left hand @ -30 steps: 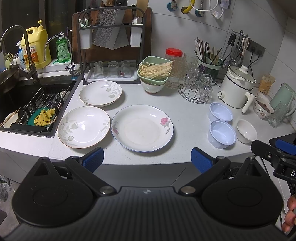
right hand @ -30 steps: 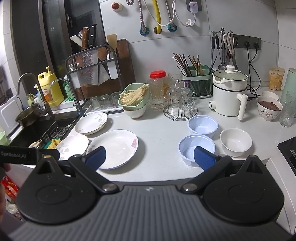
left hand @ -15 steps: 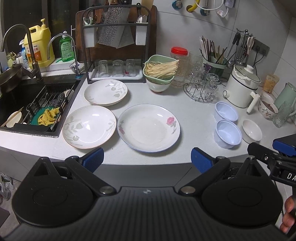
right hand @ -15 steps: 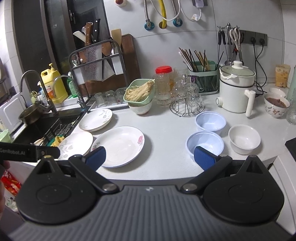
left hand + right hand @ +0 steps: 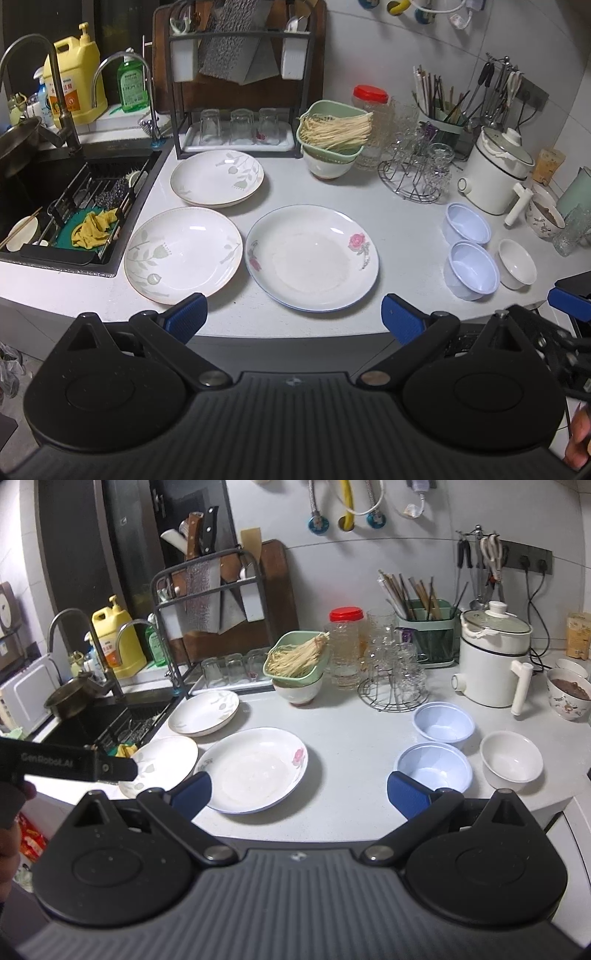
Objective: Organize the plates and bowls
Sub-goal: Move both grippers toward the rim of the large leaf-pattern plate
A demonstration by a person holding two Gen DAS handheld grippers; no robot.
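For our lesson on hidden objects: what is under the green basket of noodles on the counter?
The green basket sits on a white bowl; only the bowl's outer wall shows. Its inside is covered by the basket, so any contents cannot be seen.

Desk: three plates centre-left, three bowls at right, sink at frame's left edge.

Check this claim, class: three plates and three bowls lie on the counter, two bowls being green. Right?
Wrong in one respect: the two bowls are pale blue, not green; the right wrist view shows it. Three plates and a white bowl do lie on the counter.
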